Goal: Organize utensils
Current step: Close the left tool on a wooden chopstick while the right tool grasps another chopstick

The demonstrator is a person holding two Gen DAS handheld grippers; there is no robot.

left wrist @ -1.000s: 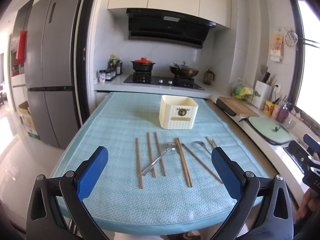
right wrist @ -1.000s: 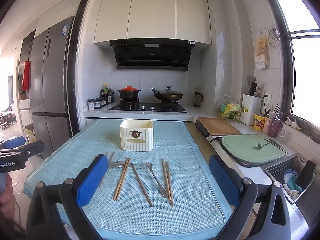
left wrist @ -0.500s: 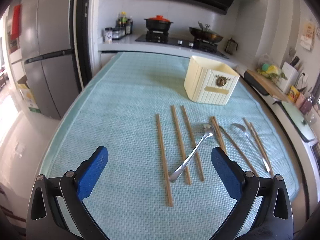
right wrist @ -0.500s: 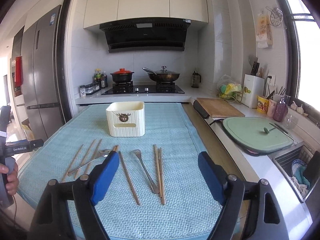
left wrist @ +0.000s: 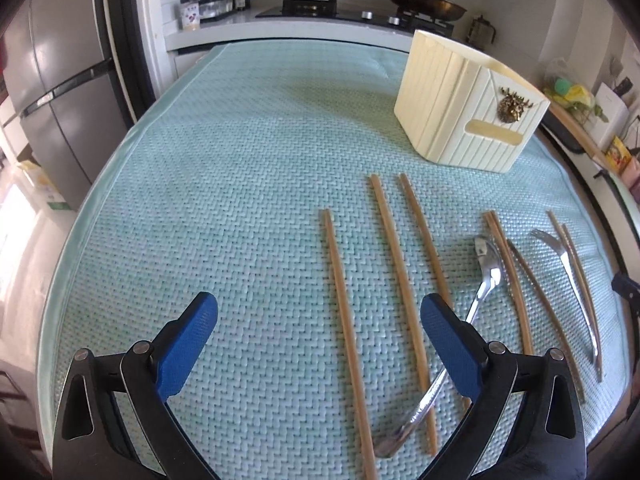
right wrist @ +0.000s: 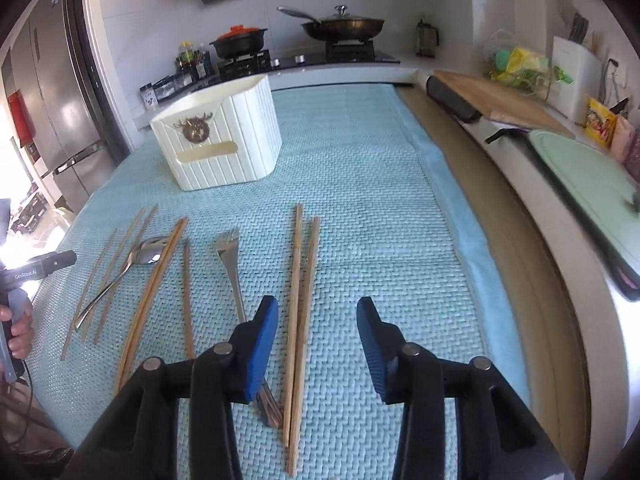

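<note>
While right hand-held gripper (right wrist: 317, 318) narrows over chopstick pair (right wrist: 300, 300), nothing pinched | left hand-held gripper (left wrist: 319, 322) wide | mat (right wrist: 380, 208) rt side bare

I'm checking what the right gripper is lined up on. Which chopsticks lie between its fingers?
The rightmost pair of chopsticks, lying side by side just right of the fork. The closing right gripper straddles only them, not yet touching; the other chopsticks lie further left.
</note>
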